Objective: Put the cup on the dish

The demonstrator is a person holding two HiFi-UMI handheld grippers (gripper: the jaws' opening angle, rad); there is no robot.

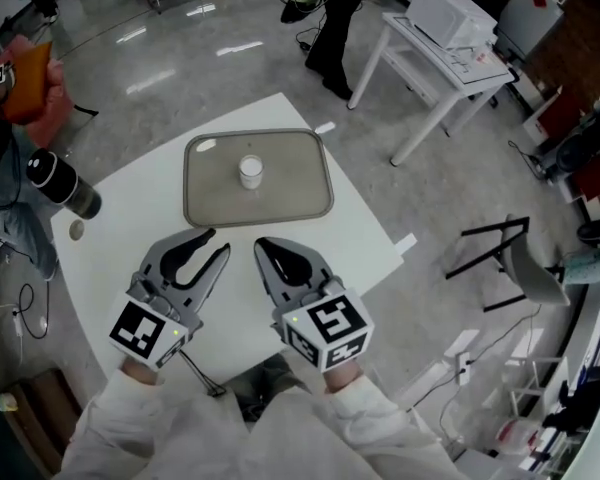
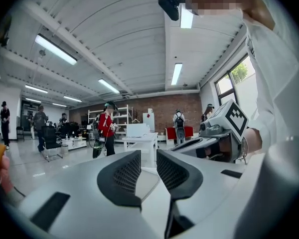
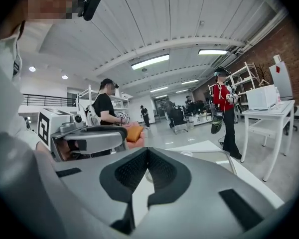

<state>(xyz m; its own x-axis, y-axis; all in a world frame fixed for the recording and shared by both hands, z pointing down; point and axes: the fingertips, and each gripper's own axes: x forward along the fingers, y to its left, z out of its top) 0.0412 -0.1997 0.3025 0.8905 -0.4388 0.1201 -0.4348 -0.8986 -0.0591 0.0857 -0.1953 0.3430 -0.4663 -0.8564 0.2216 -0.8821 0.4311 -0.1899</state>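
A small white cup (image 1: 250,172) stands upright near the middle of a grey rectangular tray-like dish (image 1: 300,193) on the white table (image 1: 330,238). Both grippers hover side by side over the table's near part, short of the dish and apart from it. My left gripper (image 1: 215,244) (image 2: 148,156) has a narrow gap between its pads with nothing in it. My right gripper (image 1: 263,245) (image 3: 147,153) points toward the dish, its pads meeting and nothing held. The right gripper view shows the dish's rim (image 3: 209,156) just beyond the jaws.
A black cylindrical bottle (image 1: 65,183) lies at the table's left edge, with a small round object (image 1: 76,230) beside it. A person holding something orange (image 1: 25,78) stands at the left. A white side table (image 1: 450,48) and a black chair (image 1: 500,253) stand to the right.
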